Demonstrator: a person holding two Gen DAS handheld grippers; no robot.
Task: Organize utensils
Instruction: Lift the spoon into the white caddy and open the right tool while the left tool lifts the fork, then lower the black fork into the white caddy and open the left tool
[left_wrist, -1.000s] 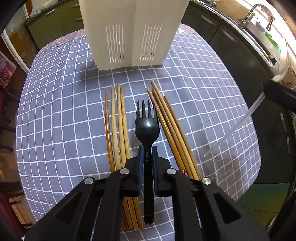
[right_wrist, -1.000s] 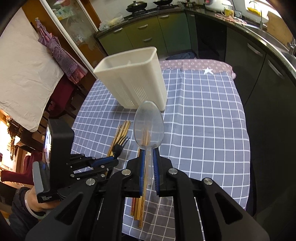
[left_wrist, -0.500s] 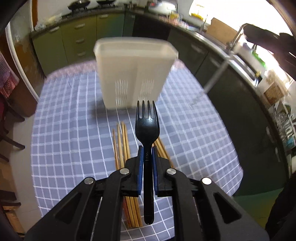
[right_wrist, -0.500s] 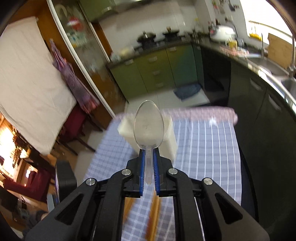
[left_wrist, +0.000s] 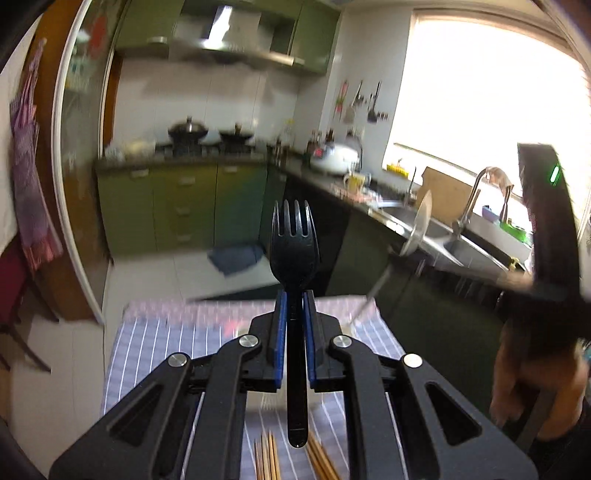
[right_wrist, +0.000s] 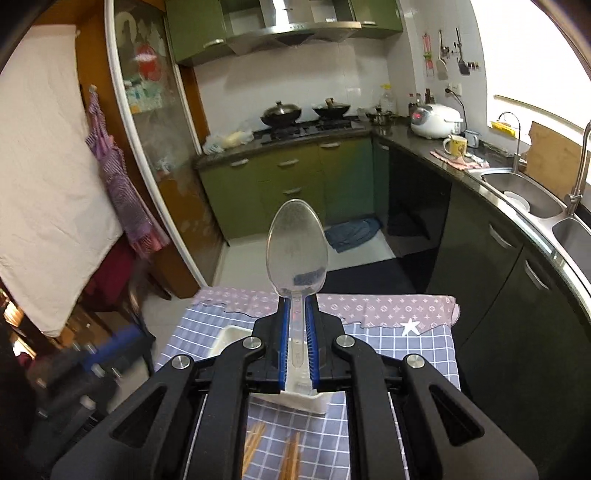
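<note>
Black plastic fork (left_wrist: 294, 258) stands clamped in the left gripper (left_wrist: 294, 321), its handle pinched between the two blue-lined pads, tines pointing up and away and the rounded handle end hanging down toward the near edge of the view. It is matte and one-piece, with four short tines above a broad oval head. Below the handle end, two bundles of wooden chopsticks (left_wrist: 267, 456) lie on the surface (left_wrist: 155, 350), one just left of the handle tip and one just right; they are slim, tan and straight-grained.

Held the same way in the right gripper (right_wrist: 297, 325) is a clear plastic spoon (right_wrist: 297, 251): the translucent stem sits between the blue pads and the smooth, slightly frosted oval bowl rises above the gripper. Under and just behind that gripper stands the white plastic utensil holder (right_wrist: 236, 338), a rectangular open-topped box largely hidden by the black gripper arms. The chopsticks (right_wrist: 255, 443) lie on the near side of it, apart from it.

A grey-blue cloth with a thin white grid covers the surface, and a mauve patterned cloth (right_wrist: 388, 308) with a white star hangs along its far edge. In the left wrist view the spoon (left_wrist: 417, 229) appears blurred at far right, edge-on.
</note>
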